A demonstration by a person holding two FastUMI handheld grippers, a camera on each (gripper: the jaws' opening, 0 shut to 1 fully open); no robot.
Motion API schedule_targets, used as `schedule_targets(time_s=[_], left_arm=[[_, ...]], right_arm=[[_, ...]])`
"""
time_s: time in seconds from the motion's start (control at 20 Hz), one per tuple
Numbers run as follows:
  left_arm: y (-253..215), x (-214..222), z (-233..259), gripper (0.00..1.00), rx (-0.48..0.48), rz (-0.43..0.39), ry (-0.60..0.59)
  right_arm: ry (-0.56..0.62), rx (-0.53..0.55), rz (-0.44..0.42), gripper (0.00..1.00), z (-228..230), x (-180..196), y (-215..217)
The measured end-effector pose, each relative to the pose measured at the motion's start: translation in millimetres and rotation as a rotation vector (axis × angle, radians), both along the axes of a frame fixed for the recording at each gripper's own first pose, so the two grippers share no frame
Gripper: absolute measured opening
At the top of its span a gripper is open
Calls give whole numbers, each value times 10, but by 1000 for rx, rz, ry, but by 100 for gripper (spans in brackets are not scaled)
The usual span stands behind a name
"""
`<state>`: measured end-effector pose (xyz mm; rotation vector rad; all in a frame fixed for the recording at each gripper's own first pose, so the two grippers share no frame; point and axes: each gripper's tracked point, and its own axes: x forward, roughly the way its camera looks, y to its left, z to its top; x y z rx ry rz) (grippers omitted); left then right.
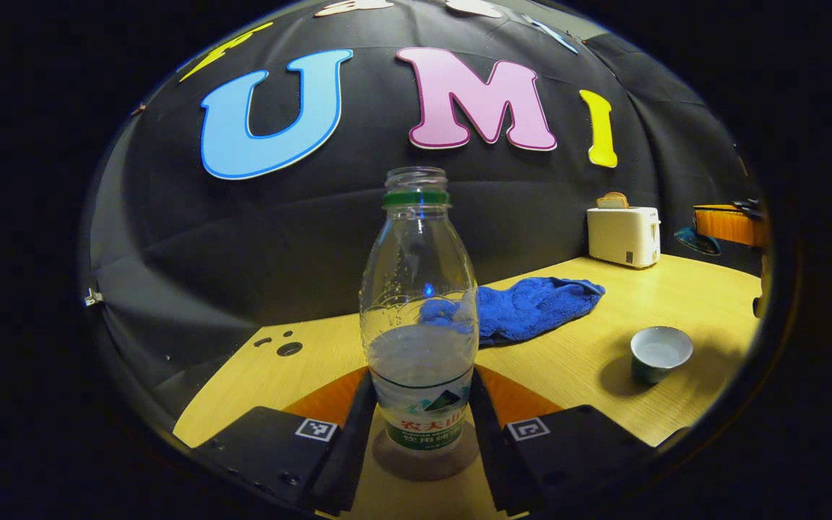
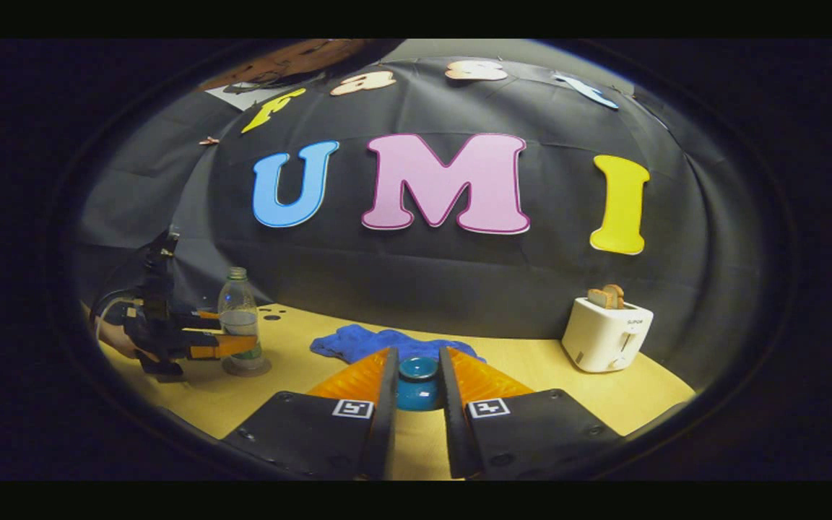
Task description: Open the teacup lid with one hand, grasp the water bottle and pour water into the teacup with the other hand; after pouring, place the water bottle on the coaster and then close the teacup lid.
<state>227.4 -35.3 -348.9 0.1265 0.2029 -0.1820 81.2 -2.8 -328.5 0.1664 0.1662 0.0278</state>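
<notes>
Black cloth hangs behind a pale wood-grain table [image 1: 676, 303]. At its far edge stand a boxy white toaster [image 1: 624, 236] and a crumpled blue towel [image 1: 531, 307]. My left gripper [image 1: 422, 426] is held level, fingers hugging both sides of the clear ribbed plastic water bottle [image 1: 419, 318], uncapped and upright on the round coaster [image 1: 427, 458] near the left edge. The open glazed teacup [image 1: 660, 352] sits well apart toward the right. My right gripper [image 2: 417, 393] hovers level, fingers pinching the round teal teacup lid [image 2: 417, 383] from both sides.
</notes>
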Motion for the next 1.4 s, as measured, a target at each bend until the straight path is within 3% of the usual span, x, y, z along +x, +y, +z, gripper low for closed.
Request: schedule_targets(time_s=[0.35,0.4,0.5,0.55,0.6,0.85,0.9,0.95,1.0,1.1,1.25,1.4], left_arm=[[66,-2,-58,76,-47,24,3],[75,-5,-52,77,-52,24,3],[82,-24,-75,79,-52,18,14],[77,-63,-144,74,-50,10,40],[55,-59,-200,80,-51,2,57],[65,-58,-146,84,-89,3,41],[77,-58,-152,85,-92,4,45],[71,-51,-175,85,-96,4,51],[75,-61,-167,85,-104,6,54],[71,-47,-159,86,-125,7,58],[86,-38,-122,87,-159,6,69],[105,-18,-144,88,-194,7,113]], right_arm=[[12,14,2,28,-38,67,68],[12,16,4,33,-51,82,84],[15,20,8,28,-69,101,112],[17,21,9,28,-73,104,117],[18,23,11,28,-68,102,121],[23,27,18,28,-105,123,143],[24,28,18,38,-109,120,147],[23,28,19,38,-100,120,151],[23,31,20,28,-97,118,155],[24,34,23,28,-105,136,174],[26,38,29,38,-95,141,202],[21,39,32,33,-68,158,212]])
